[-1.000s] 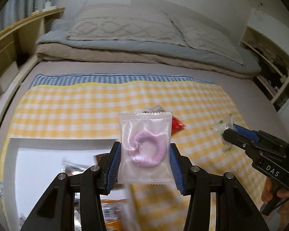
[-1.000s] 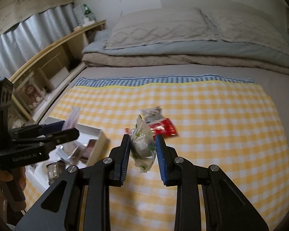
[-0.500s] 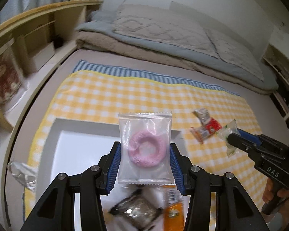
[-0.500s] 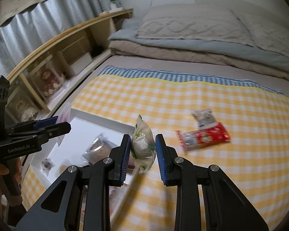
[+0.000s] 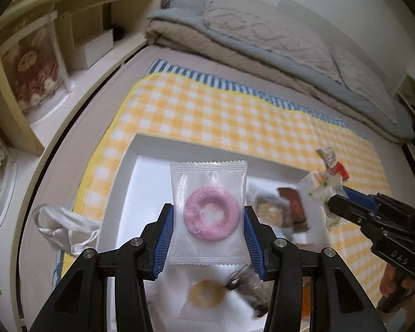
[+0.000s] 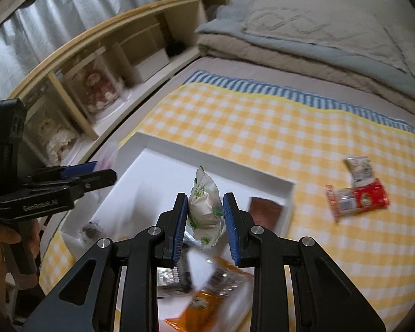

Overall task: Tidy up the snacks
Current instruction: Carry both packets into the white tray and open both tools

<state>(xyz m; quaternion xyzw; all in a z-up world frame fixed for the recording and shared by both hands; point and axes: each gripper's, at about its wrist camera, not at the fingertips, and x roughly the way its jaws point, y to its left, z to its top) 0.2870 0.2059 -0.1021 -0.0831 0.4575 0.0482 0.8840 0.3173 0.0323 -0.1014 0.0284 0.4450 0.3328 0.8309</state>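
Both loads now carried from over the cloth (image 6: pixel 276 127) to above the tray (image 6: pixel 141 141): left gripper (image 5: pixel 209 231) clamping donut packet (image 5: pixel 209 210), right gripper (image 6: pixel 206 221) clamping green-print packet (image 6: pixel 204 210); release pending.

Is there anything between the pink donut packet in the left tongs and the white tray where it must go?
Nothing visible blocks it. The pink donut packet, gripped in the left tongs, hangs over the white tray, whose left part is bare; other wrapped snacks lie to the right.

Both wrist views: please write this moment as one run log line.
left hand-held gripper: shut on pink ring snack | right hand-held gripper: shut on green-print packet | both above white tray | red packet on checked cloth
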